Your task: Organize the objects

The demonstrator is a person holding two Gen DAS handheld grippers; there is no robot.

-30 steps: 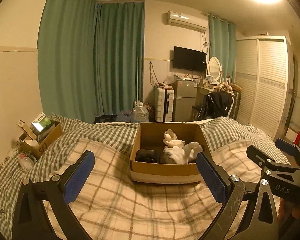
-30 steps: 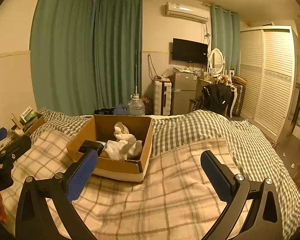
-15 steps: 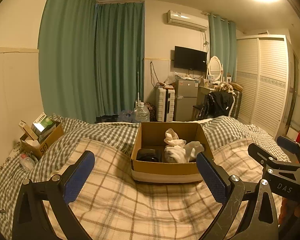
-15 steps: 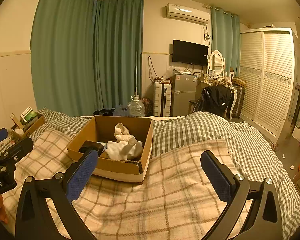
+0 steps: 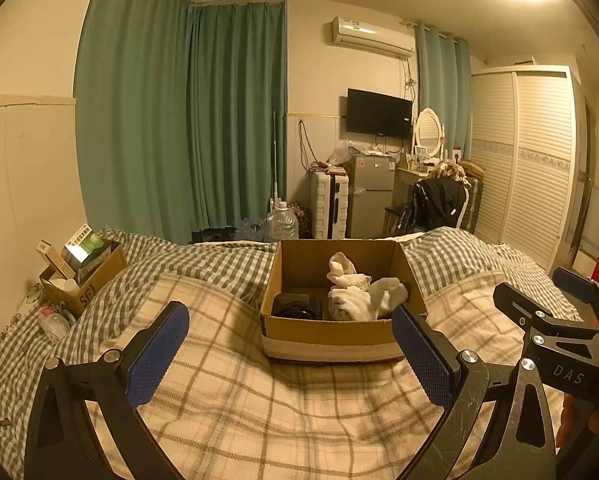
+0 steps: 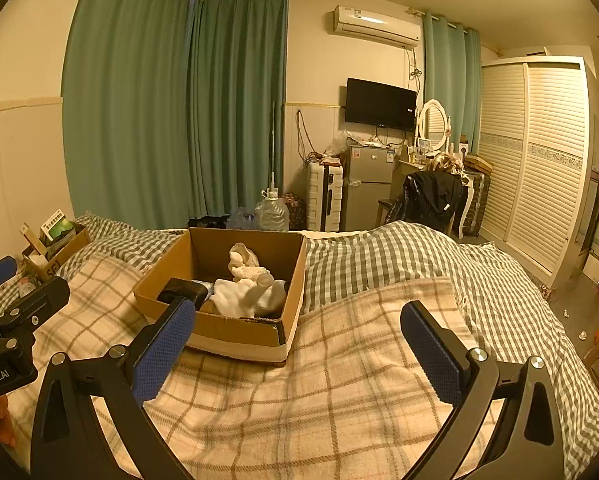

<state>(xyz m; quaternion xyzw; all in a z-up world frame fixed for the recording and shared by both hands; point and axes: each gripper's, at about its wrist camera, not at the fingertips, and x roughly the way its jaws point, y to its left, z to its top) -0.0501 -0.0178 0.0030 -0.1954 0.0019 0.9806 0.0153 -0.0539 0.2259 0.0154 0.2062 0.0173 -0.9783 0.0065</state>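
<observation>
An open cardboard box (image 5: 331,338) sits on the bed; it also shows in the right wrist view (image 6: 235,330). Inside lie white socks (image 5: 357,294) (image 6: 245,290) and a black object (image 5: 297,306) (image 6: 181,290). My left gripper (image 5: 289,354) is open and empty, held above the plaid blanket just in front of the box. My right gripper (image 6: 299,350) is open and empty, to the right of the box and nearer than it. Each gripper shows at the edge of the other's view: the right one (image 5: 559,320), the left one (image 6: 3,300).
A small cardboard box (image 5: 85,276) with packets sits at the bed's left edge beside a plastic bottle (image 5: 53,322). Beyond the bed stand a water jug (image 5: 281,222), suitcase (image 5: 329,208), fridge, chair with black jacket (image 5: 435,204) and wardrobe (image 5: 531,160).
Both grippers have tilted up and drawn back slightly, so the box sits a little lower and farther in both views. Both stay open and empty.
</observation>
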